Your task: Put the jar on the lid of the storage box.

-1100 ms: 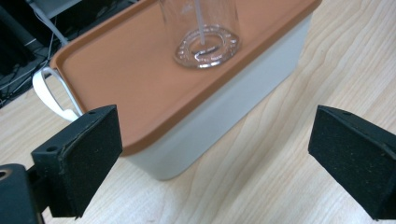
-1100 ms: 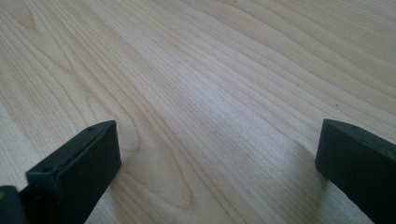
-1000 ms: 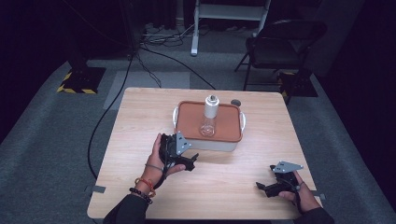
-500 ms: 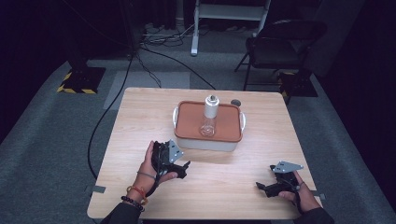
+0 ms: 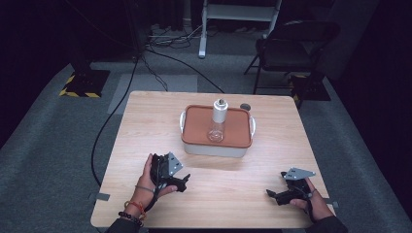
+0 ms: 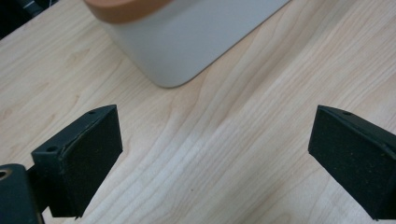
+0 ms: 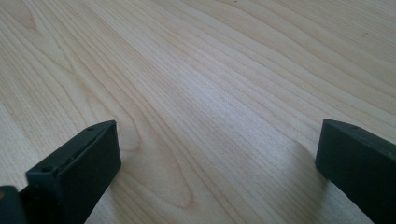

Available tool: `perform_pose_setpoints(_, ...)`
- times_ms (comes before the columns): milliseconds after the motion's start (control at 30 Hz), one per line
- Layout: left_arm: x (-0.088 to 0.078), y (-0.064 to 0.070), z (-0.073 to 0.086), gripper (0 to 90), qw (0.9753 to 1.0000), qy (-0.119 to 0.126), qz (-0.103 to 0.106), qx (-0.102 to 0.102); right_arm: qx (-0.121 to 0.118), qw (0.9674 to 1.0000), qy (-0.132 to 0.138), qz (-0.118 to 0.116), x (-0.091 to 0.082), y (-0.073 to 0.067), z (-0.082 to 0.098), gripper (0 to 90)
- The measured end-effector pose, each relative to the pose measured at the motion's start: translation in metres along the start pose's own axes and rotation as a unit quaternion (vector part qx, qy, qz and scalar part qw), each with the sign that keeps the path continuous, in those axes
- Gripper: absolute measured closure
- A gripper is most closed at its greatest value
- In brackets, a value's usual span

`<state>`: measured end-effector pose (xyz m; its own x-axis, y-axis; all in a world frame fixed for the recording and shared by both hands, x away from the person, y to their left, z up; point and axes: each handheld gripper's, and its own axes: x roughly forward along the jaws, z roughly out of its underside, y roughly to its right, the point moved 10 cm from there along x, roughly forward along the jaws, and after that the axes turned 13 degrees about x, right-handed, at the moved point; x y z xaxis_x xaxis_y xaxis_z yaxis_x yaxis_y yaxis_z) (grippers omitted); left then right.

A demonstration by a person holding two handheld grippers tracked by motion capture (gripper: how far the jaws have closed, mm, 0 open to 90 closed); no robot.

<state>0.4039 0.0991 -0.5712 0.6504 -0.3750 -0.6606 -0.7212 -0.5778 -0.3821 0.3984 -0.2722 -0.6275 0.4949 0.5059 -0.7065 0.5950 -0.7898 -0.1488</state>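
On table: grey box point(image 5: 214, 148) w/ orange lid point(image 5: 194, 127)

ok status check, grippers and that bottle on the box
Left gripper open, empty. Right gripper open, low over table. Bottle upright on orange lid, untouched. Nothing between.

On my wooden tabletop point(image 5: 145, 121), a grey rectangular tub with an orange lid point(image 5: 216, 131) sits behind centre. A clear glass bottle point(image 5: 218, 119) stands on it. My left tool point(image 5: 180, 183) lies before its left corner, my right tool point(image 5: 272, 194) well apart, front right.
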Motion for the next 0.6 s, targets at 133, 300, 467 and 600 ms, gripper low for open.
perform_pose_setpoints(133,0.001,0.002,0.007,2.7,1.0000,-0.007,0.001,-0.002,0.000,1.0000,0.000,0.000,0.000,0.000,0.000,0.0)
perform_pose_setpoints(300,0.000,0.003,0.015,2.7,0.9999,-0.015,0.001,-0.004,0.000,1.0000,0.000,0.000,0.000,0.000,0.000,0.0)
perform_pose_setpoints(467,0.000,0.005,0.023,2.7,0.9997,-0.023,0.003,-0.004,0.000,1.0000,0.000,0.000,0.000,0.000,0.000,0.0)
perform_pose_setpoints(600,0.001,0.007,0.030,2.7,0.9996,-0.028,0.007,-0.007,0.000,1.0000,0.000,0.000,0.000,0.000,0.000,0.0)
